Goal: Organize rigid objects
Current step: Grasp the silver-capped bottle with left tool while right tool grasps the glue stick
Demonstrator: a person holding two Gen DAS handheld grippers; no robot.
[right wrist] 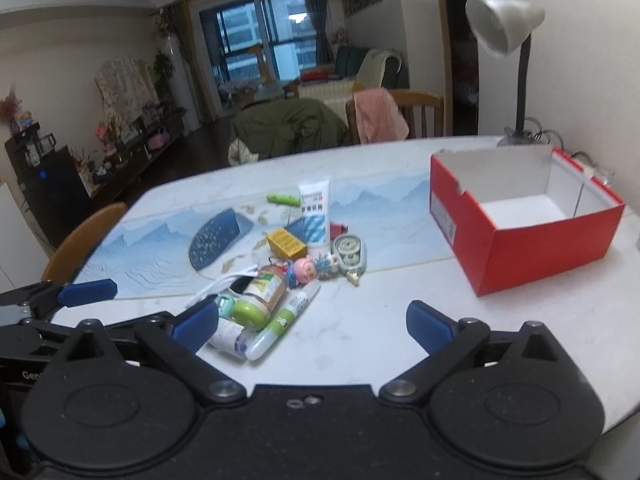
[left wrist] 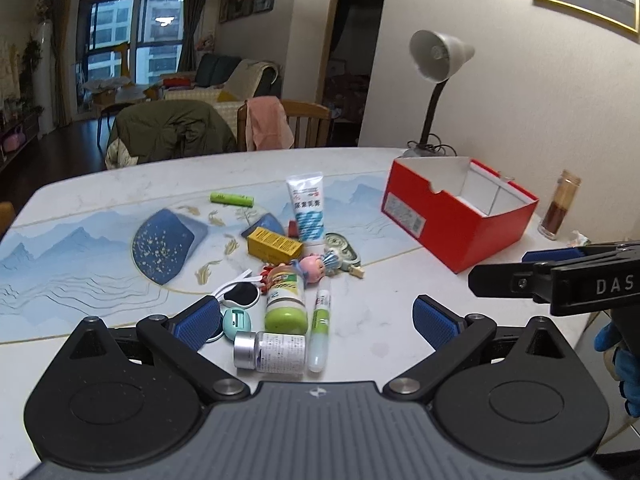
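Both wrist views look forward, low over the table (left wrist: 360,332), sharing the red box (right wrist: 532,240).

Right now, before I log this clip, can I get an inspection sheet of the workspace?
Surface: white table with a blue mountain print.
Job's things: pile of small items, including a green-capped jar, white tube, yellow box, doll figure; red box open and empty.
Clutter: brown-filled bottle beside the red box.
Grippers: left gripper open; right gripper open; both empty.
Cables: coiled cord at the desk lamp base.
Surroundings: chairs draped with clothes, living room behind.
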